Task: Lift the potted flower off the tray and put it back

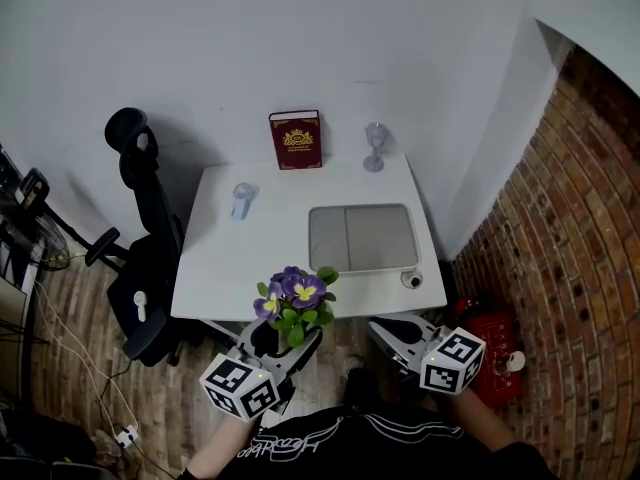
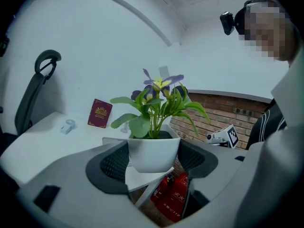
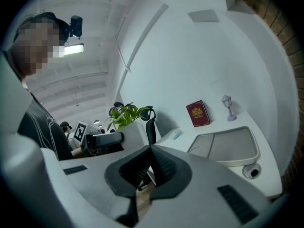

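Now left claw (image 2: 153, 156) is gripping the potted flower (image 2: 153, 127), clear of the counter (image 1: 270, 253); right claw (image 3: 150, 167) is idling clenched, empty. Next, probably: carrying it forward-right of the claw, lowering onto the bare tray (image 1: 365, 238).

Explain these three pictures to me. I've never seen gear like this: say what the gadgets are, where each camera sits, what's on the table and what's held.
No robot: a person holds a two-jaw claw tool in each hand. One picture looks down from a head camera; the other two ride on the tools. The left claw grips the potted flower in the air by the front edge of the table. The right claw is shut, empty. On the table: an empty tray, a red book.
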A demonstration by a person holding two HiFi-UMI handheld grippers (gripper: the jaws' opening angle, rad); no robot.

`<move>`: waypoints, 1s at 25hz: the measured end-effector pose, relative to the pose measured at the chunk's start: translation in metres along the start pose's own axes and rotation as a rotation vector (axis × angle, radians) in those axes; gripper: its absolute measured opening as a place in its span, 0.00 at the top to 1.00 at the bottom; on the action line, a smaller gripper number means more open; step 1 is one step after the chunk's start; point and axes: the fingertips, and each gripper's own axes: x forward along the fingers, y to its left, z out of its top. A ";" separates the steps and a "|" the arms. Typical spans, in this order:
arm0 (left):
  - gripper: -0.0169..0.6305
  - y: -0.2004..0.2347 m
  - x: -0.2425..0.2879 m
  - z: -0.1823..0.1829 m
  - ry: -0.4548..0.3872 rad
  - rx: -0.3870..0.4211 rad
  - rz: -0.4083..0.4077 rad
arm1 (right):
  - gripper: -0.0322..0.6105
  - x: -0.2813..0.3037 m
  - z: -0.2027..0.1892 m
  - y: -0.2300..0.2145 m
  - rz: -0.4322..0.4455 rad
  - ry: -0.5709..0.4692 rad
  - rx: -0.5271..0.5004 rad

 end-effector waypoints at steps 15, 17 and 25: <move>0.45 0.005 0.027 0.015 -0.010 0.007 0.008 | 0.95 0.003 0.034 -0.018 0.016 -0.020 -0.045; 0.45 0.006 0.034 0.020 -0.013 0.012 0.012 | 0.95 0.004 0.039 -0.023 0.024 -0.026 -0.046; 0.45 0.026 0.071 0.030 -0.001 0.044 0.043 | 0.95 0.010 0.057 -0.052 0.018 -0.030 -0.048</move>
